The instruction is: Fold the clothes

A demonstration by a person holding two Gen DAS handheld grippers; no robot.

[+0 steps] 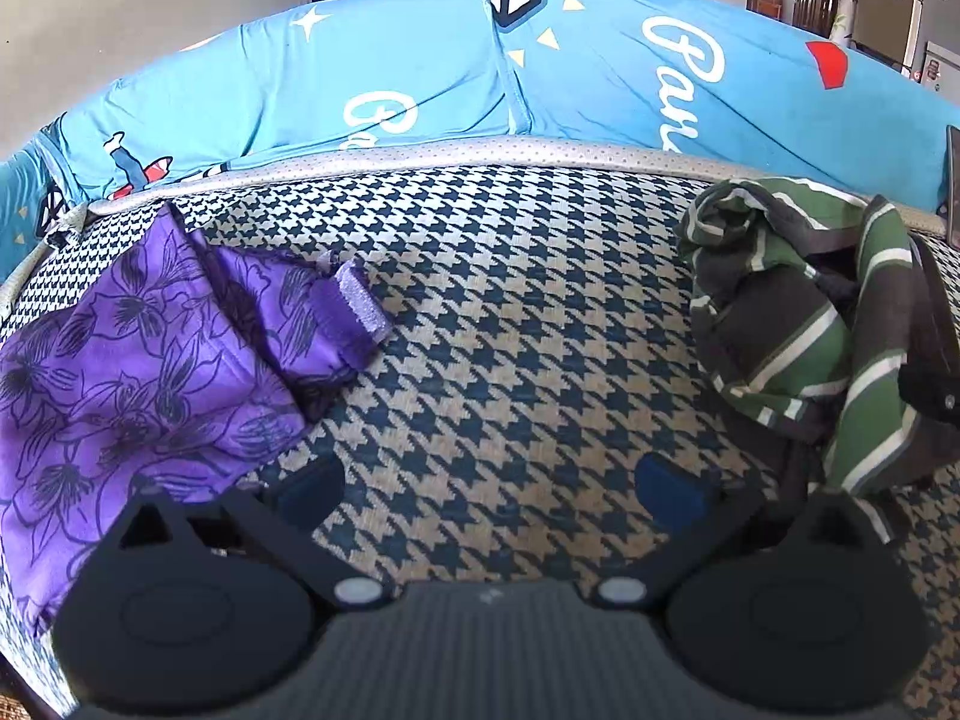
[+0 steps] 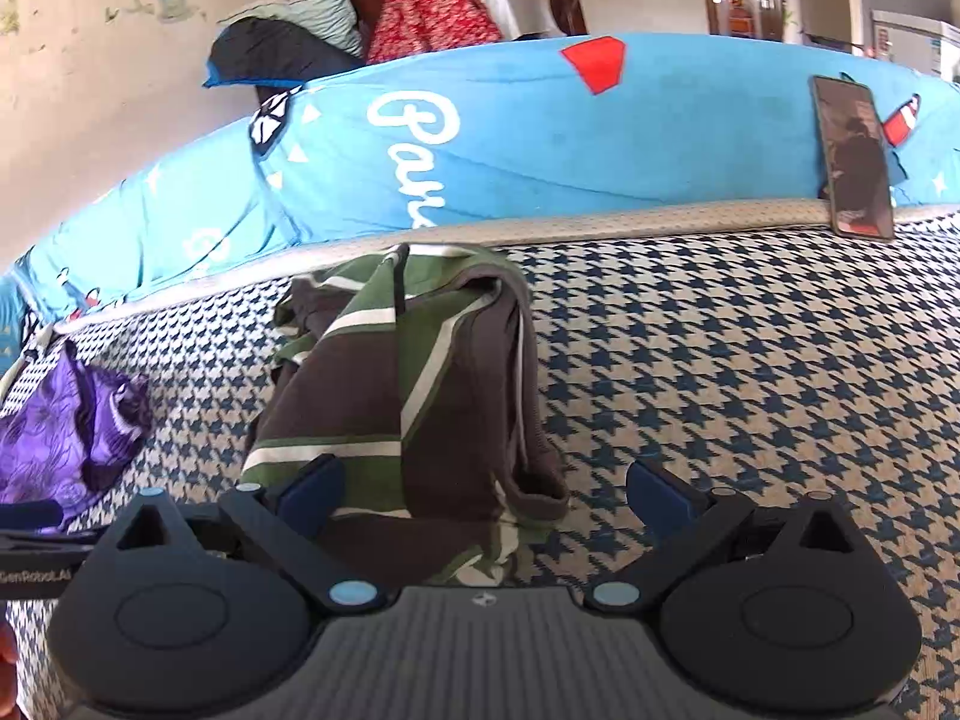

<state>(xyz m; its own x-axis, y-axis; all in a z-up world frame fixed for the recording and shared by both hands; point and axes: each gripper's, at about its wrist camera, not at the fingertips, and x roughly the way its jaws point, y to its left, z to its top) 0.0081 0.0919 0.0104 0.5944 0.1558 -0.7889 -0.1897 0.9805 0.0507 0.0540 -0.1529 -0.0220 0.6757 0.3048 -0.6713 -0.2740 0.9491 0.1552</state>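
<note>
A green, brown and white striped garment lies in a rumpled heap on the houndstooth-patterned mat, near the mat's far edge. The right claw sits low over the garment's near end with its fingers spread wide; the left finger is over the cloth, the right finger over bare mat, and nothing is held between them. In the left wrist view the same striped garment lies to the right. A purple floral garment lies to the left, partly folded, with a lilac band at one end. The left claw hovers over bare mat between the two garments, fingers wide apart and holding nothing. Behind the mat runs a blue printed bedsheet with white lettering. A phone leans upright against it at the mat's far edge.
</note>
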